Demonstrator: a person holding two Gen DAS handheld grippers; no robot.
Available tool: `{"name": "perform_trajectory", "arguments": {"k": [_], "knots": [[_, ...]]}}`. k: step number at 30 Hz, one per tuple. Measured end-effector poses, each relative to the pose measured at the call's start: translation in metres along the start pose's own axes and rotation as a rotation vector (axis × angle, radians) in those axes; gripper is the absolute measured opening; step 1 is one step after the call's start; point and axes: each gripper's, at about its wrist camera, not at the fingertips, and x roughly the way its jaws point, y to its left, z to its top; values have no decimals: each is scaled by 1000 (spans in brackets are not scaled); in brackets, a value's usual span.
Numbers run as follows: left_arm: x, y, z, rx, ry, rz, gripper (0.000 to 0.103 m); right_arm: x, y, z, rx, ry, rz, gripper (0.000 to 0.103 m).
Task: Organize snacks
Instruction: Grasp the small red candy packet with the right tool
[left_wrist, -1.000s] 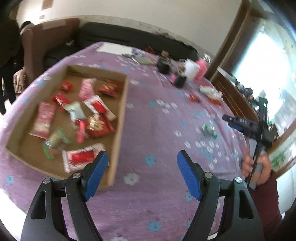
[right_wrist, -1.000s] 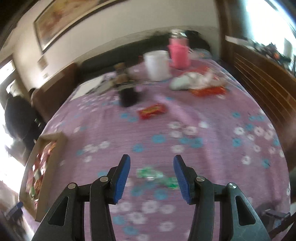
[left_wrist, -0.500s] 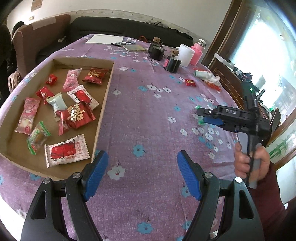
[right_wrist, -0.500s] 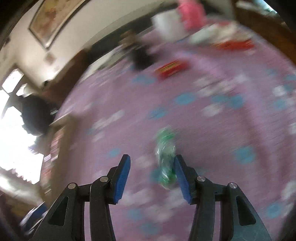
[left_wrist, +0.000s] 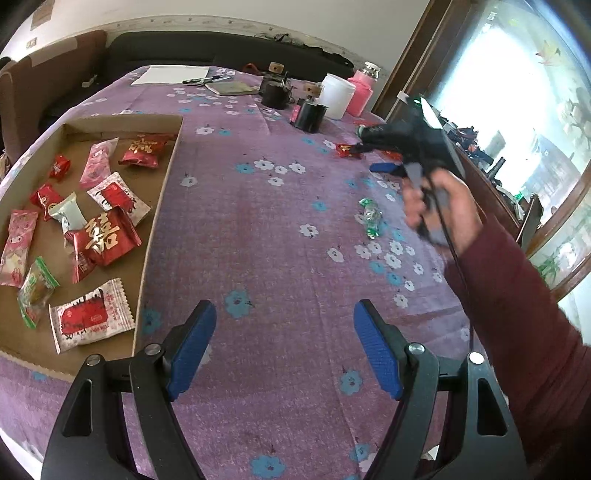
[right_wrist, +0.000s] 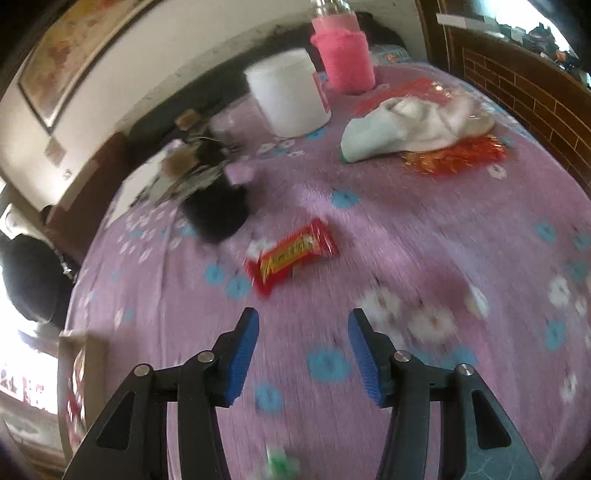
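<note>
Left wrist view, left to right. Cardboard tray (left_wrist: 159, 206) sits at the counter's left side, holding about 10 wrapped snacks: red packets, pink packets, 1 silver, 1 green-edged, 1 white-and-red packet (left_wrist: 90, 319) nearest the camera. Counter (left_wrist: 266, 229) wears a purple cloth with blue and white flowers. Left tool (left_wrist: 284, 349) hangs over bare cloth just right of the tray's near corner, jaws released and wide, nothing between them. Far edge: paper (left_wrist: 170, 74), pens, 2 dark jars (left_wrist: 275, 94), white tub (left_wrist: 336, 96), pink bottle (left_wrist: 360, 94). Green candy (left_wrist: 370, 218) lies loose on the cloth, well apart from the tray. Small red snack (left_wrist: 345, 150) lies farther back, near the right tool's tips. A hand (left_wrist: 447, 210) in a dark red sleeve grips the right tool (left_wrist: 373, 157) above the counter at the right; it is blurred in this view.

Right wrist view, left to right. Tray edge (right_wrist: 83, 354) shows at the far left, blurred. Dark jar (right_wrist: 218, 210) behind, white tub (right_wrist: 291, 98) and pink bottle (right_wrist: 345, 59) at the back. Red snack (right_wrist: 291, 256) lies flat on the cloth ahead of the right tool (right_wrist: 303, 352), slightly left of its centre line, apart from both pads. Jaws released, part-open, empty. Green candy (right_wrist: 280, 461) sits at the bottom edge, beneath the tool, not between the pads. White cloth (right_wrist: 410, 127) lies on red-gold wrapping (right_wrist: 454, 155) at the right rear.
</note>
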Motion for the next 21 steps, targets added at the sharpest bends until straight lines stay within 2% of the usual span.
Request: {"name": "perform_trajectory", "arguments": {"k": [7,9,10,11,12,13,14,17,21], "knots": [[6,10,4,-8,18,27,77,37,19,37,53,-24,-113,57],[8,11,5,-14,22,26,77,39,25,36,24,-28,-139,53],[10,11,5,-16,26,28,77,35,30,32,2,-30,-126,40],[11,10,6,-16,30,33,77,34,34,29,-20,-22,-112,32],[12,10,6,-16,33,32,77,32,37,26,-38,-19,-120,30],[13,9,6,-21,37,20,77,27,41,21,-66,-19,-129,21],[14,8,7,-24,39,13,77,23,44,15,-95,-15,-132,18],[15,5,8,-29,44,-4,77,7,40,-7,-136,-7,-118,18],[17,-5,10,-9,45,3,77,-27,9,-35,-77,3,-17,18]]}}
